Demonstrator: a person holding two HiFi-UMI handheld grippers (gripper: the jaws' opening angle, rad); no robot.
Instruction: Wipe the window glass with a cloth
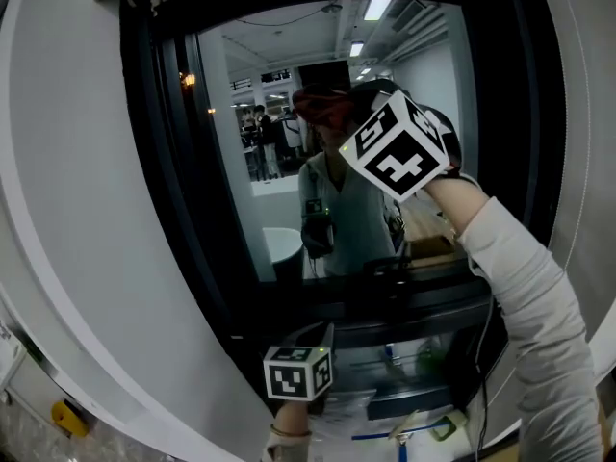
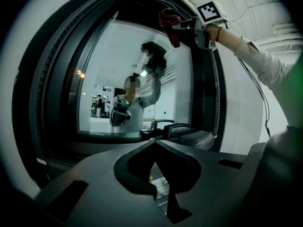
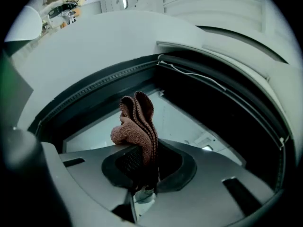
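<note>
The window glass (image 1: 423, 85) sits in a dark frame and mirrors the person and a lit room. A reddish-brown knitted cloth (image 1: 322, 109) is up against the upper part of the pane, and my right gripper (image 1: 339, 128) is shut on it, its marker cube (image 1: 399, 147) facing me. In the right gripper view the cloth (image 3: 138, 122) stands bunched up out of the jaws, with the glass (image 3: 182, 124) just beyond. My left gripper (image 1: 322, 340) hangs low below the sill, shut and holding nothing (image 2: 155, 143). From there the cloth (image 2: 169, 21) shows high on the pane (image 2: 109, 56).
A thick black frame (image 1: 164, 162) rings the glass, inside a white wall (image 1: 67, 210). A thin cable (image 3: 189, 74) runs along the top of the frame. Dark handles (image 1: 423, 258) lie on the sill. Bags and clutter (image 1: 404, 422) lie below, and a yellow object (image 1: 72, 417) at lower left.
</note>
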